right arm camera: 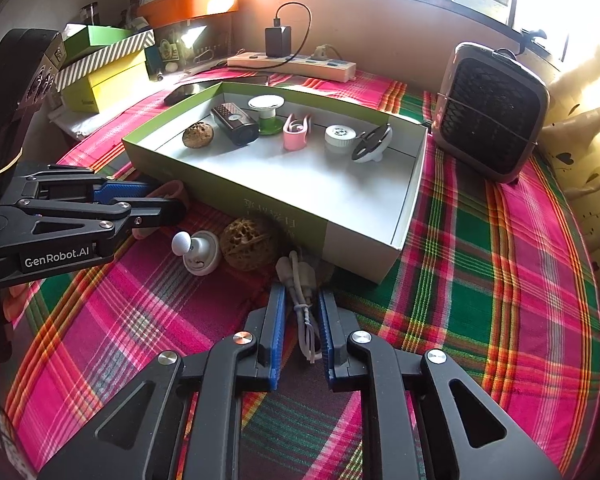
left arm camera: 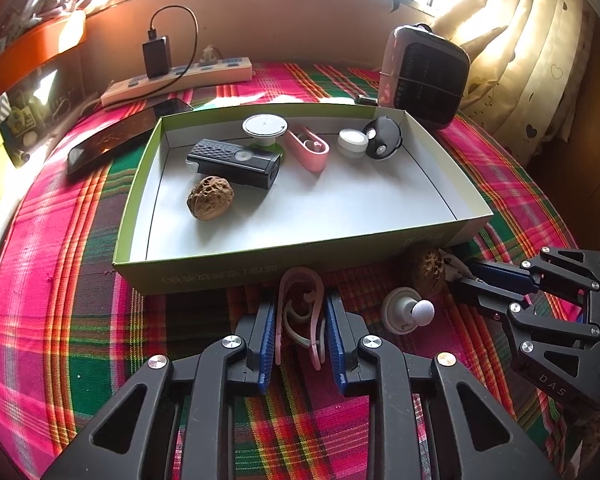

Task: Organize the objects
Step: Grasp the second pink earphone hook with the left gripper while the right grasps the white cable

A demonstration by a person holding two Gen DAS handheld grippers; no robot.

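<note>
Gripped and not yet lifted: left claw [left arm camera: 300, 332] clamped on the pink ear hook [left arm camera: 300, 312], right claw [right arm camera: 302, 330] clamped on the white cable [right arm camera: 302, 292], both on the plaid surface [right arm camera: 480, 280] before the box [right arm camera: 284, 216]; next, probably lifting over its wall.

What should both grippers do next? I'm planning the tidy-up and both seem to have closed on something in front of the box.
Probably lift both straight up, then carry them over the box's near wall. The left gripper is clamped on the pink clip and the right gripper on the white cable, both resting on the cloth against the box, whose floor has bare room.
</note>
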